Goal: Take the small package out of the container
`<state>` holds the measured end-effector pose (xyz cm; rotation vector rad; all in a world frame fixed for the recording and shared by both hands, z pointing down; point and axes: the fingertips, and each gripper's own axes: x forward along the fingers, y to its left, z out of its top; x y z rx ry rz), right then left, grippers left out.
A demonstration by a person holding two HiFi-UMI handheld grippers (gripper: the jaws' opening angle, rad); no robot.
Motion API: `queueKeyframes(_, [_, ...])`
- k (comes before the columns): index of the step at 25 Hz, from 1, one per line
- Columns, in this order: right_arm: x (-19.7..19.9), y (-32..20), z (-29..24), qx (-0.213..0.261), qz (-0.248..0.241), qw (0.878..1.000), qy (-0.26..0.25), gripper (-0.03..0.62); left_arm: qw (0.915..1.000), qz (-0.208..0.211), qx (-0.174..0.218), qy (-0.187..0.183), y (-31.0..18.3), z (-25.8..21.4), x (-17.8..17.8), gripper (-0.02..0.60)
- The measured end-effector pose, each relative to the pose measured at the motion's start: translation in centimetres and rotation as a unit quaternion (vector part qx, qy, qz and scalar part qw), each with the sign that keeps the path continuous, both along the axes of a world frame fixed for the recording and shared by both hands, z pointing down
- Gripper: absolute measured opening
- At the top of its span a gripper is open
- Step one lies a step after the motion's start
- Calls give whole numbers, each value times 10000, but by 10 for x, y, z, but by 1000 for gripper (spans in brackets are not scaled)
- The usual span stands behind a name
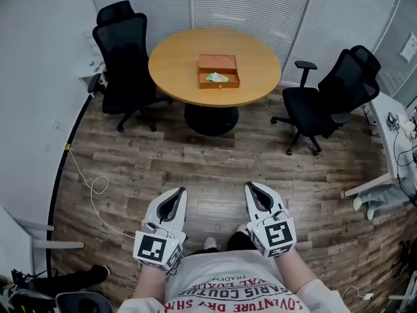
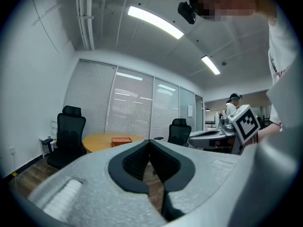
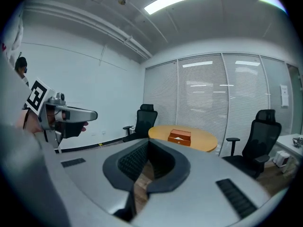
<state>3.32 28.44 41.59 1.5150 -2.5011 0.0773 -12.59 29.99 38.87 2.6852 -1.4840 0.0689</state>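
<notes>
An open orange-brown container [image 1: 218, 70] sits on the round wooden table [image 1: 176, 57], far ahead of me. Inside its front part lies the small white and green package [image 1: 217, 77]. My left gripper [image 1: 180, 191] and right gripper [image 1: 250, 186] are held low, close to my body, over the wood floor and well short of the table. Both are shut with nothing between their jaws. In the left gripper view the left gripper [image 2: 149, 143] points toward the container [image 2: 121, 140]. In the right gripper view the right gripper [image 3: 148, 143] also faces the container [image 3: 179, 136].
Two black office chairs [image 1: 124, 57] [image 1: 329, 96] stand to the left and right of the table. A white cable [image 1: 94, 188] trails on the floor at the left. A white desk [image 1: 391, 135] with clutter stands at the right. Blinds cover the glass wall behind.
</notes>
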Motion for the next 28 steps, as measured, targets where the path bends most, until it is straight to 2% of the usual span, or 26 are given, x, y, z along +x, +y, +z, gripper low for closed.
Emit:
queueKeyframes(6, [-2, -51, 16, -101, -303, 9994, -107, 8, 9993, -348, -93, -137, -42, 13, -3, 11])
queueKeyframes(11, [10, -122, 19, -61, -694, 9975, -129, 8, 9967, -764, -132, -230, -101, 16, 6, 11])
queueKeyframes(19, [67, -260, 8, -48, -938, 9956, -77, 8, 9940, -1078, 41, -198, -227, -5, 58, 11])
queueKeyframes(24, [101, -323, 7, -84, -1085, 9941, -1, 8, 9940, -1058, 73, -285, -289, -6, 102, 11])
queueKeyframes(28, [115, -370, 9, -109, -1161, 9932, 1, 8, 9933, -1121, 5, -281, -332, 0, 118, 11])
